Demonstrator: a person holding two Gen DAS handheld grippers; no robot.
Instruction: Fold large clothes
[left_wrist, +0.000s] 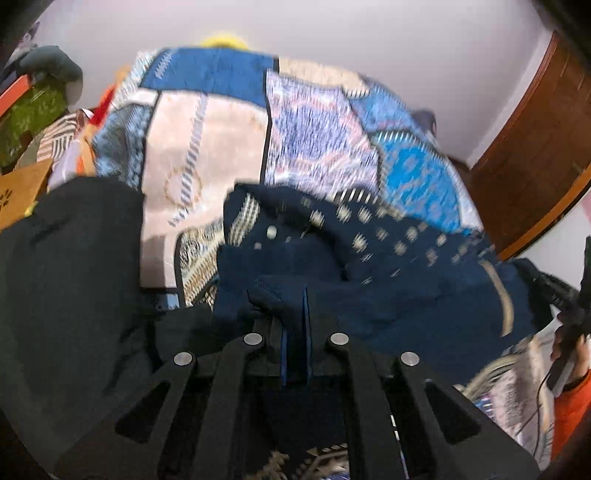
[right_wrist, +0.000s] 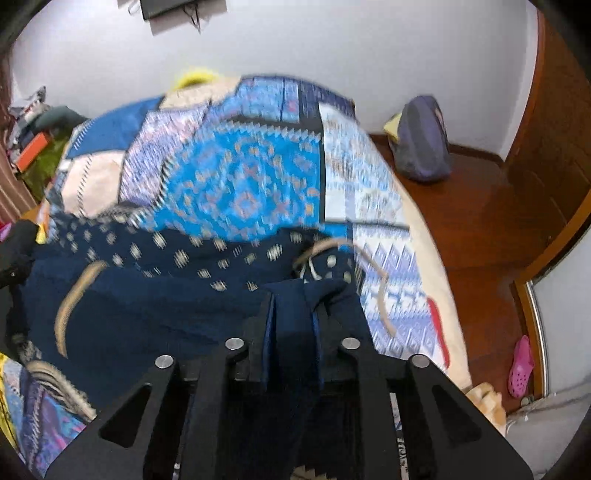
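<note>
- The left claw (left_wrist: 295, 317) is closed tight on a fold of the navy garment (left_wrist: 406, 288); the cloth is bunched between its two blue-lined fingers (left_wrist: 306, 332).
- The right claw (right_wrist: 293, 325) is also closed, and a thick fold of the same navy garment (right_wrist: 155, 306) fills the narrow gap between its fingers (right_wrist: 267, 332).
- The garment is dark blue with rows of small cream marks and some tan curved stripes. It stretches between the two claws and lies over the near part of the bed.
- Under it is the patchwork bedspread (right_wrist: 236, 177) in blue, beige and lilac, which covers the bed.
- A tan cord (right_wrist: 380, 295) of the garment lies loose just beside the right claw, on the bedspread.
- In the left wrist view a black cloth (left_wrist: 74, 277) lies at the left side, touching the garment's edge.
- On the wooden floor (right_wrist: 480, 229) a purple-grey bag (right_wrist: 421, 140) stands against the wall, well apart from the bed, and a pink clog (right_wrist: 521, 365) lies near the door frame.
- Both views are blurred.
</note>
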